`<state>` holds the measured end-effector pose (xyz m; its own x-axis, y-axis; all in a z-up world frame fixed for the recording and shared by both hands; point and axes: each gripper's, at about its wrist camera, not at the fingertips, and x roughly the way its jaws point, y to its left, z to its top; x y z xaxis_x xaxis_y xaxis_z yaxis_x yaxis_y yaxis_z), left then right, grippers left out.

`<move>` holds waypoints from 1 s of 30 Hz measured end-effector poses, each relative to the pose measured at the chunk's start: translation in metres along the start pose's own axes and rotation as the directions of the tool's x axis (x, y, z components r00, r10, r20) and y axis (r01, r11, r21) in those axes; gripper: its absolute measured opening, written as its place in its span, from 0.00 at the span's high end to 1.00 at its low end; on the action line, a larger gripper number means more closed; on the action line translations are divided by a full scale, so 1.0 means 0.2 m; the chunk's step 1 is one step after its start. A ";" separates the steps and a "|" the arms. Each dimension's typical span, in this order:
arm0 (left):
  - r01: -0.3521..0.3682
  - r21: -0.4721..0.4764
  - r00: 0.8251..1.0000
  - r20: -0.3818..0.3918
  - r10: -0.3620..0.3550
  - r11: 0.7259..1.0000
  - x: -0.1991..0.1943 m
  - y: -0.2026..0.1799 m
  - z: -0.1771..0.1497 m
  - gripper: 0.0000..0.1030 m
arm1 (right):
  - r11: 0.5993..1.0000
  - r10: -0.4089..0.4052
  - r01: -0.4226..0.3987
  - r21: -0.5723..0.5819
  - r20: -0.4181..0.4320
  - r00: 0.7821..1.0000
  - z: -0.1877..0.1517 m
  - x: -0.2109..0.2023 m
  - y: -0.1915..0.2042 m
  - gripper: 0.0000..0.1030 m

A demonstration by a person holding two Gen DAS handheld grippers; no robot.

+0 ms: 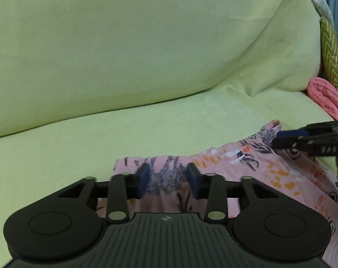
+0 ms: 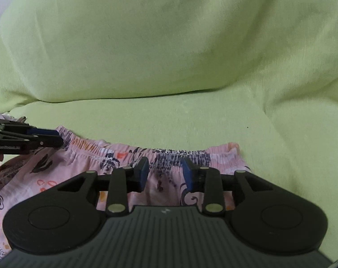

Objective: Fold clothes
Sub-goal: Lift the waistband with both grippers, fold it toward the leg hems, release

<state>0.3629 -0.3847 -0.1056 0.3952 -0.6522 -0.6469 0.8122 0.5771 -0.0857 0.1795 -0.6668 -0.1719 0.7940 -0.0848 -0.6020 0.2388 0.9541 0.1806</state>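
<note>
Both grippers are down at the elastic waistband of the pink patterned shorts [image 2: 84, 167], which lie spread on the green-covered sofa seat [image 2: 191, 116] with the waistband edge toward the backrest [image 2: 169, 33]. The worry from here is an uneven lift: if one side grabs only the top layer of that gathered elastic, the shorts will peel apart when raised and the fold will come out skewed, and the soft cover underneath could get pinched along with the cloth. Another risk is slack between the two holds; the band already bows between them, so a fold might bunch in the middle. Now the jaws. The left gripper [image 1: 169, 179] stands parted to a middling gap, blue pads [image 1: 144, 176] straddling the printed fabric near the left corner, and its own view shows no pinch at all, though whether the pad tips touch the cloth is hard to say. The right gripper [image 2: 165, 174] is likewise spread partway, its pads either side of the dark-speckled stretch of waistband, released and gripping nothing. A pink quilted bundle [image 1: 325, 96] and a green chevron cushion [image 1: 332, 53] sit well apart at the sofa's far end
</note>
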 end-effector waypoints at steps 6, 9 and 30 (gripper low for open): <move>-0.016 0.083 0.999 -0.050 0.020 0.996 0.09 -0.08 0.02 0.76 | 0.998 0.026 -0.027 -0.048 -0.016 1.000 -0.01 0.09 0.09 0.73; -0.010 0.115 0.998 -0.054 0.017 0.993 0.09 -0.11 0.02 0.92 | 0.998 0.010 -0.011 -0.068 -0.024 1.000 0.00 0.12 0.11 0.94; -0.101 0.011 0.995 -0.008 0.101 0.995 -0.03 0.15 -0.03 0.48 | 0.994 -0.092 0.097 -0.055 0.089 0.992 -0.04 0.04 -0.12 0.66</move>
<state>0.3819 -0.3599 -0.1085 0.4716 -0.5870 -0.6581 0.7731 0.6342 -0.0118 0.1752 -0.6876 -0.1869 0.8153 -0.1972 -0.5445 0.2835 0.9558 0.0782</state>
